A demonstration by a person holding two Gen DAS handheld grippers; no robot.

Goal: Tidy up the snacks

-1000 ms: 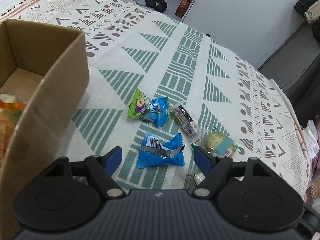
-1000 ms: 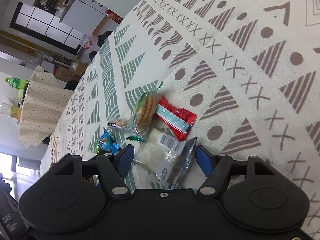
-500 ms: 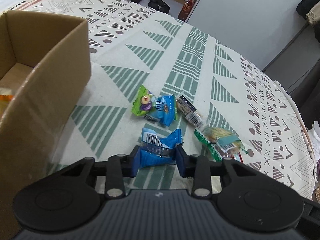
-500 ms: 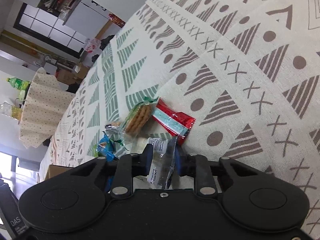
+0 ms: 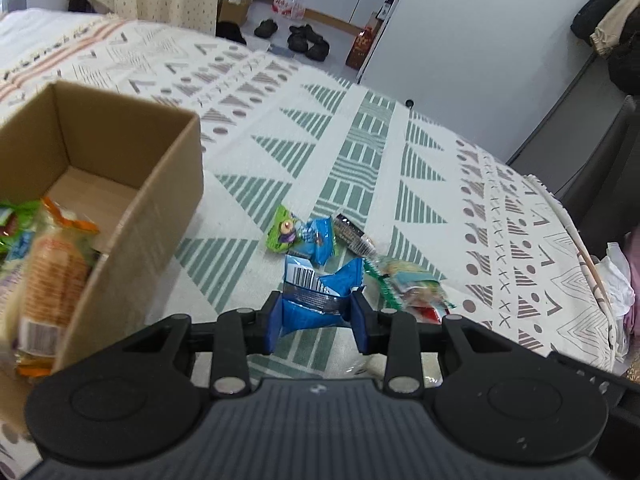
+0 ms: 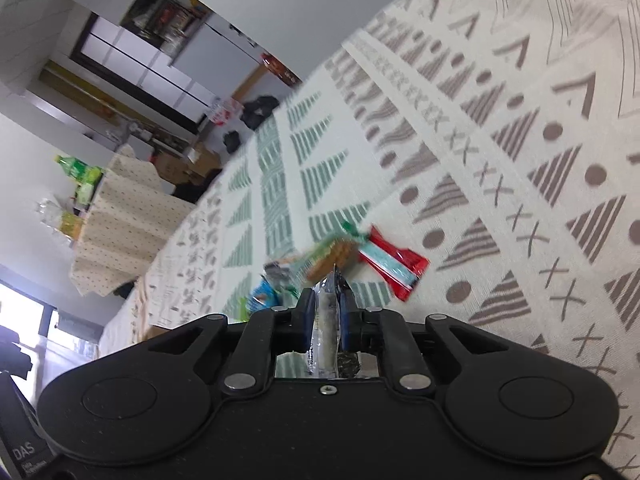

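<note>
Both packets have been lifted off the patterned cloth since a second ago: left gripper (image 5: 316,316) jaws clamped on the blue snack packet (image 5: 320,292), right gripper (image 6: 326,316) jaws on the clear-wrapped snack (image 6: 325,322). Each should be carried level over the cardboard box (image 5: 120,200) wall before release.

Blue packet (image 5: 320,300), brown cardboard box (image 5: 160,184), red-and-teal wrapper (image 6: 390,266), green-and-taupe geometric-patterned cloth (image 5: 360,168)
</note>
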